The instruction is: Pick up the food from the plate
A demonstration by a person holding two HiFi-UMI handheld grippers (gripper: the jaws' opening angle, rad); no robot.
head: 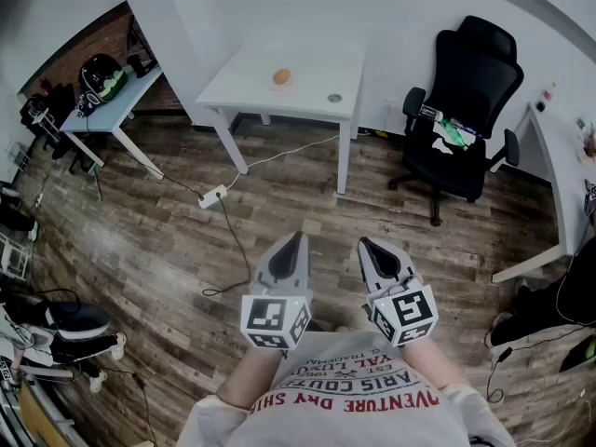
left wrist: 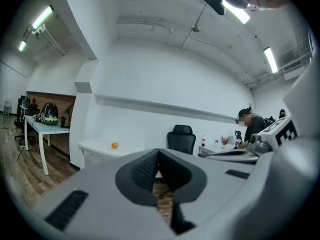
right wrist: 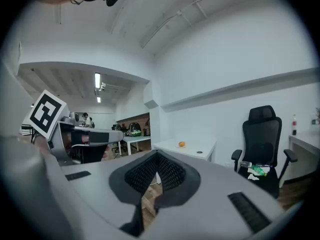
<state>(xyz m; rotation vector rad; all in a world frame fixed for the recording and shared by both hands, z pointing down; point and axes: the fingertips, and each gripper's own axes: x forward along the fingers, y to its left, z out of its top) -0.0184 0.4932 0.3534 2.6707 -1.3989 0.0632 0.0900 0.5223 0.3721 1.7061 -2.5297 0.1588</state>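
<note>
A small orange piece of food point(head: 281, 77) lies on a pale plate point(head: 282, 85) on the white table point(head: 247, 82) far across the room. It also shows as a tiny orange food point(left wrist: 115, 145) in the left gripper view and as the same orange food point(right wrist: 182, 144) in the right gripper view. My left gripper point(head: 299, 237) and right gripper point(head: 364, 244) are held side by side close to my body, above the wooden floor and well short of the table. Both point level toward the table. The left gripper point(left wrist: 158, 152) and the right gripper point(right wrist: 157, 154) are shut with nothing between their pads.
A black office chair point(head: 461, 110) stands right of the table, and a small round object point(head: 334, 98) lies near the table's right end. A power strip with cable point(head: 212, 196) lies on the floor. Desks stand at the left point(head: 112, 101) and right point(head: 549, 147). A seated person point(left wrist: 250, 126) works beyond.
</note>
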